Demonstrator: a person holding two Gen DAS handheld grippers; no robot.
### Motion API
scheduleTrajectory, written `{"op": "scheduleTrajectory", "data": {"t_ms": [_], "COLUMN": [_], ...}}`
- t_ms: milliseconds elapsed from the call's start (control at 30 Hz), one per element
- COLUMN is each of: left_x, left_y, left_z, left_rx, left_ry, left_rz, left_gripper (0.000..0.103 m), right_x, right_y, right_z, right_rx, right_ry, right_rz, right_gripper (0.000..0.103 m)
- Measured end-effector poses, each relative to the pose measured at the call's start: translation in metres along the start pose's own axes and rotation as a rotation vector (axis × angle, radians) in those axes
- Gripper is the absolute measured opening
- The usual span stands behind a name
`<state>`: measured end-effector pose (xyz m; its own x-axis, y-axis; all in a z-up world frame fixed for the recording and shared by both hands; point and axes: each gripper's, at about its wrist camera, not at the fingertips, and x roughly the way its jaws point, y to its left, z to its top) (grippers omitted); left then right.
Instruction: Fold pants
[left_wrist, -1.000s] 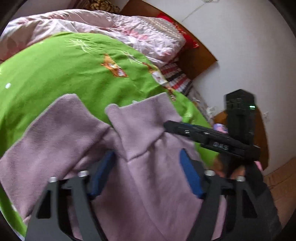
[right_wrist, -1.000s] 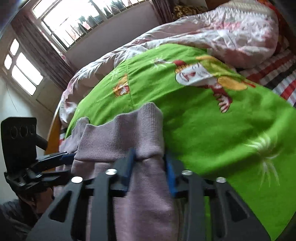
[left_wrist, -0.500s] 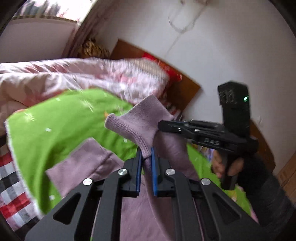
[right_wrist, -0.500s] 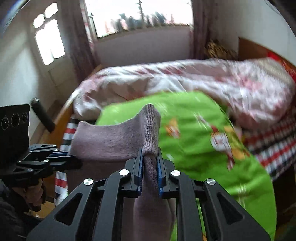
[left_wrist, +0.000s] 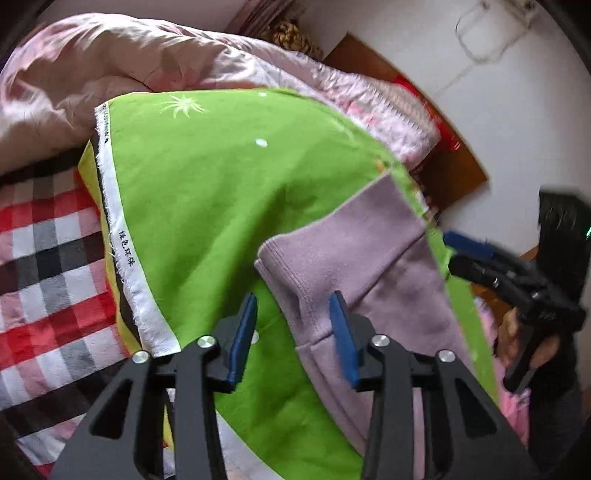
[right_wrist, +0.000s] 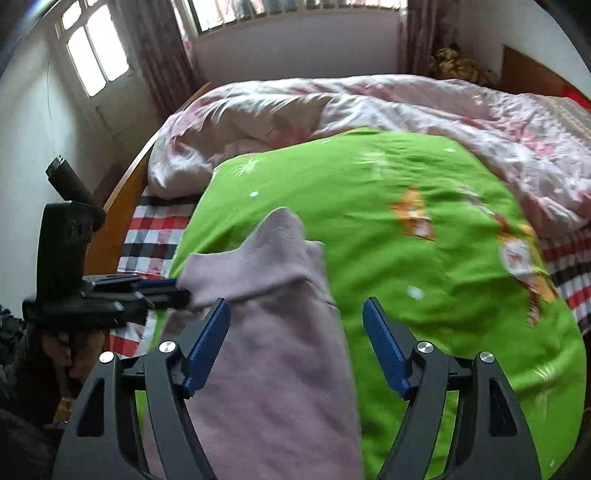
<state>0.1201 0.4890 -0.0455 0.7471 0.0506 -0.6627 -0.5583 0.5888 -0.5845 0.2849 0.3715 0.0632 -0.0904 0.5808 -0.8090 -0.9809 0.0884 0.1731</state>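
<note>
Mauve fleece pants (left_wrist: 354, 258) lie folded over on a green cloth (left_wrist: 207, 192) on the bed; they also show in the right wrist view (right_wrist: 280, 332). My left gripper (left_wrist: 293, 334) is open, its jaws apart over the pants' left edge, holding nothing. My right gripper (right_wrist: 295, 347) is open, its jaws wide over the pants' cuff end (right_wrist: 273, 251). The right gripper shows in the left wrist view (left_wrist: 517, 280) at the pants' far side. The left gripper shows in the right wrist view (right_wrist: 110, 295) beside the cuff.
A rumpled pink quilt (right_wrist: 369, 107) lies at the bed's far side. A red, black and white checked sheet (left_wrist: 48, 280) lies under the green cloth. A wooden headboard (left_wrist: 454, 166) and white wall stand at the right. Windows (right_wrist: 96, 59) are behind.
Both grippers were shut on the pants' cuffs and held them up half a second ago. Now both have opened and the pants lie on the green cloth.
</note>
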Motion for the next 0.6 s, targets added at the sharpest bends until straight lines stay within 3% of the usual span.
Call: {"op": "scheduleTrajectory", "data": {"t_ms": [167,367,433,500,600], "left_x": [-0.007,0.009,0.012,0.009,-0.022], "left_y": [-0.002,-0.017,-0.019,-0.022,-0.045], "left_z": [0.003,-0.013,-0.013,-0.012,-0.016], "left_rx": [-0.009,0.018,0.029,0.029,0.109], "left_ry": [-0.03,0.001,-0.002,-0.004,-0.11], "left_rz": [-0.059,-0.051,-0.002,0.081,0.231], "left_gripper": [0.042,0.042,0.044,0.055,0.069], "right_x": [-0.036,-0.014,0.002,0.016,-0.002], "right_y": [-0.025,-0.016,-0.009,-0.005,-0.006], "right_z": [-0.02,-0.042,-0.046,-0.05,-0.06], "right_rx": [0.029,0.012,0.007,0.0,0.013], "right_ry": [-0.078,-0.046,-0.003,0.07,0.054], "right_rz": [-0.029,-0.013,-0.021,-0.048,-0.044], "right_gripper": [0.064,0.05,0.05,0.051,0.054]}}
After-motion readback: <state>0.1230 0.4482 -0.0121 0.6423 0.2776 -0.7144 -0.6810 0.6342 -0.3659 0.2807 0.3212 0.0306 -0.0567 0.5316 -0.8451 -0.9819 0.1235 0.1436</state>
